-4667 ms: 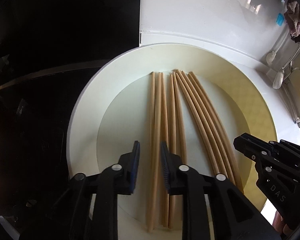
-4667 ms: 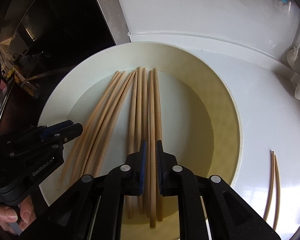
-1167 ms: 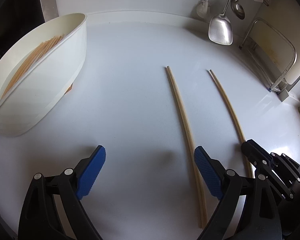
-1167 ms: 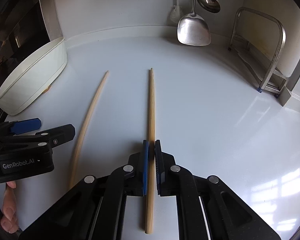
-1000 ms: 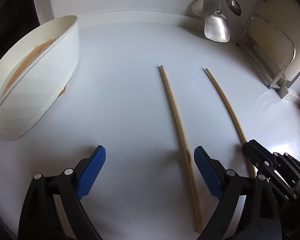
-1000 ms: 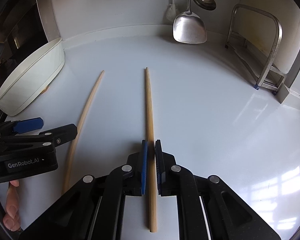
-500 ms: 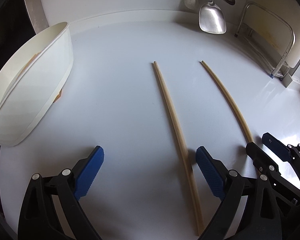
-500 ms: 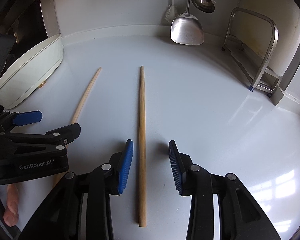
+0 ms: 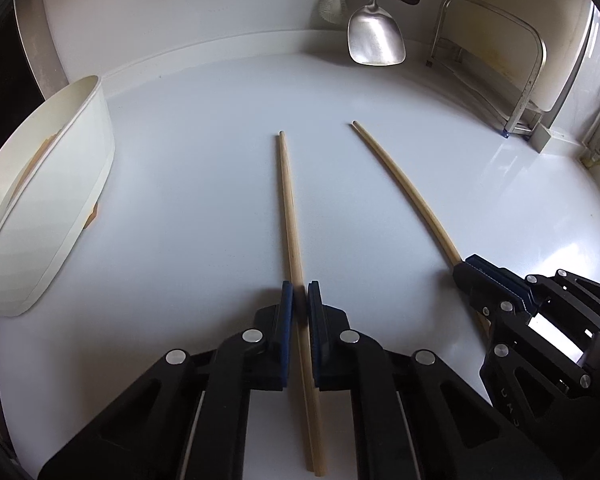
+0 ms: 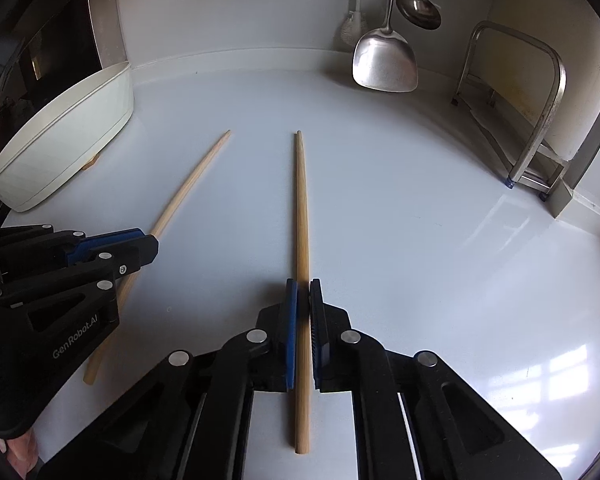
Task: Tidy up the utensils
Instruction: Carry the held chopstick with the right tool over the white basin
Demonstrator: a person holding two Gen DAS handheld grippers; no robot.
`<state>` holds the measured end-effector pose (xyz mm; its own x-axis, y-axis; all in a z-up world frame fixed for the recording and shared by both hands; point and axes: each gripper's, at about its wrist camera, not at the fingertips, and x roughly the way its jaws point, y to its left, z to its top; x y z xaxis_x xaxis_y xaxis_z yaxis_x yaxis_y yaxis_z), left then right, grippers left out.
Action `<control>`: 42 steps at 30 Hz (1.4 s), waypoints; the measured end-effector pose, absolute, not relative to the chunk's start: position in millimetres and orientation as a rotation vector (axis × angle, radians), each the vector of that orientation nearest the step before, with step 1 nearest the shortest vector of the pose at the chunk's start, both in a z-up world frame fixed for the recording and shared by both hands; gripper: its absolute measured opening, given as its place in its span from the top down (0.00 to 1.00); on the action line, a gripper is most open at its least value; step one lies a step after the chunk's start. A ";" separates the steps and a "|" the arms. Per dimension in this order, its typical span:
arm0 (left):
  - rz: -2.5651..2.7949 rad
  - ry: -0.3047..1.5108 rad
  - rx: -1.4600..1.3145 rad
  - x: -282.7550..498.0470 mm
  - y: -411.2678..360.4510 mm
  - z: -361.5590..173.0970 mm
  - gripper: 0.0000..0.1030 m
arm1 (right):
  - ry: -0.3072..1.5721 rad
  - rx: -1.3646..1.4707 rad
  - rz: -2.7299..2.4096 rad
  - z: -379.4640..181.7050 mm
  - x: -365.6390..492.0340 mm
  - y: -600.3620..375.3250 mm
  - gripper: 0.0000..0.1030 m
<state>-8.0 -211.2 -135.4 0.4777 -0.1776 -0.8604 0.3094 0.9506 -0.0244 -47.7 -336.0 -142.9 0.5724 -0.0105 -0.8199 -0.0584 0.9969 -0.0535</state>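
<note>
Two pairs of wooden chopsticks lie side by side on the white counter. My left gripper [image 9: 299,300] is shut on the left pair [image 9: 289,208]; in the right wrist view this gripper [image 10: 148,246] covers the middle of that pair [image 10: 188,188]. My right gripper [image 10: 303,300] is shut on the right pair [image 10: 301,208]; in the left wrist view it [image 9: 466,270] sits over the near end of that pair [image 9: 404,184]. A white bowl [image 9: 56,184] with more chopsticks inside stands at the left, also in the right wrist view [image 10: 60,152].
A steel spatula [image 10: 384,64] and a ladle [image 10: 418,8] hang on the back wall. A metal rack [image 10: 540,120] stands at the right against the wall. A dark opening lies left of the bowl.
Half a second ago both grippers were open over the chopsticks. Both have since closed, each on its own pair.
</note>
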 end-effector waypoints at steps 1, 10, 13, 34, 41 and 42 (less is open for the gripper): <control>-0.306 1.036 0.137 -7.3 -209.8 -135.1 0.93 | 0.963 -0.074 0.029 -142.9 -47.1 -335.8 0.94; -0.362 1.112 0.092 2.1 -195.2 -122.6 0.93 | 0.990 0.091 0.026 -126.9 -44.2 -343.9 0.94; -0.383 1.093 0.085 4.6 -189.9 -105.5 0.93 | 0.982 0.103 0.017 -112.0 -44.0 -340.3 0.94; -0.145 0.972 0.050 68.2 22.3 -15.7 0.93 | 0.868 0.079 0.208 -4.7 27.2 -163.0 0.94; -0.101 1.002 0.023 110.6 79.1 -33.8 0.93 | 0.950 0.077 0.267 -27.8 81.2 -91.3 0.94; -0.105 1.007 0.023 115.8 81.7 -37.9 0.93 | 0.966 0.085 0.266 -32.1 87.5 -86.3 0.94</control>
<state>115.8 81.7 -37.9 0.5298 -0.0775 -0.8446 0.0988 0.9947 -0.0293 87.5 -86.3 -32.1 0.5394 0.2607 -0.8007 -0.1855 0.9643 0.1890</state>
